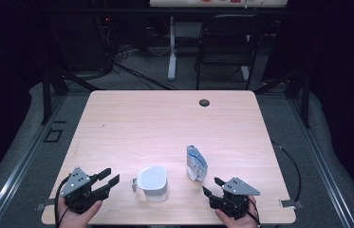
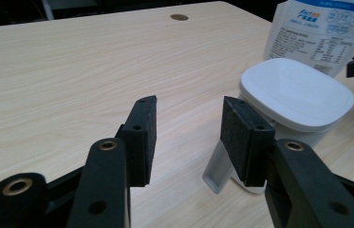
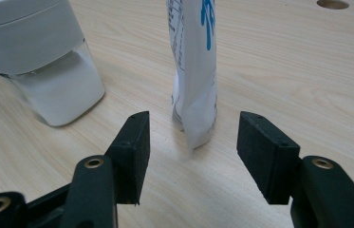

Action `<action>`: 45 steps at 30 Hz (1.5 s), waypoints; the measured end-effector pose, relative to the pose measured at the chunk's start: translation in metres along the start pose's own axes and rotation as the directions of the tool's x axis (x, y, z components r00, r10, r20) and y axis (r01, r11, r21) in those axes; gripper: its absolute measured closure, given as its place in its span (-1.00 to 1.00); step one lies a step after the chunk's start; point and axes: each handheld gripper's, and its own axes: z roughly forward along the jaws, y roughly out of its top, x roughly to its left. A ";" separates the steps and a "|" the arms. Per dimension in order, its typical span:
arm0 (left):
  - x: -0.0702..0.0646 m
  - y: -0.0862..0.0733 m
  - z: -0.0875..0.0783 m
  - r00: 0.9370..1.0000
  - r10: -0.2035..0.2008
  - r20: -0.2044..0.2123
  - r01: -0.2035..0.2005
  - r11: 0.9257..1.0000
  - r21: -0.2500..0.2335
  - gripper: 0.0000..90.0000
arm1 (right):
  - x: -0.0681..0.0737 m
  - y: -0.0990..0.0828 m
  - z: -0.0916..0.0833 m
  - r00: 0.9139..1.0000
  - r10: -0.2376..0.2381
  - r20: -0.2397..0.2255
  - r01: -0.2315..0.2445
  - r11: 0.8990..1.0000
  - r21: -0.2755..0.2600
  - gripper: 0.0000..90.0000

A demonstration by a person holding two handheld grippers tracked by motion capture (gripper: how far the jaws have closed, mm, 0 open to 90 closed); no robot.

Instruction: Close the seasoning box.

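A white lidded container (image 1: 152, 183) with a small handle at its left side (image 2: 217, 171) stands near the table's front edge. Right of it a white and blue pouch (image 1: 196, 163) stands upright. My left gripper (image 1: 110, 178) is open at the front left, its tips pointing at the container's handle side, with nothing between them (image 2: 189, 107). The handle sits just beyond the right-hand jaw in the left gripper view. My right gripper (image 1: 211, 186) is open at the front right. Its jaws (image 3: 193, 123) stand just short of the pouch (image 3: 196, 71), apart from it.
The wooden table (image 1: 165, 123) has a round cable hole (image 1: 204, 102) near its far edge. Beyond the table stand a dark folding chair (image 1: 227, 47) and a white desk leg (image 1: 172, 47), with cables on the floor.
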 end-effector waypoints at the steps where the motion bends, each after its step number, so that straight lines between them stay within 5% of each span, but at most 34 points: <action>1: 0.002 -0.001 0.000 1.000 -0.009 -0.003 0.009 1.000 0.001 0.24 | 0.000 0.000 -0.001 1.000 0.006 -0.001 -0.006 1.000 -0.004 0.03; 22: 0.025 -0.022 0.005 0.996 -0.062 -0.062 0.065 0.997 0.050 0.15 | -0.023 0.004 -0.019 0.999 0.040 0.036 -0.038 0.999 -0.037 0.04; 34: 0.029 -0.038 0.017 0.993 -0.092 -0.076 0.099 0.990 0.103 0.12 | -0.024 -0.005 -0.009 0.998 0.041 0.046 -0.041 0.999 -0.006 0.02; 45: 0.026 -0.048 0.029 0.995 -0.063 -0.072 0.076 0.981 0.179 0.09 | -0.025 -0.014 0.002 0.996 0.083 0.042 -0.085 0.996 0.031 0.01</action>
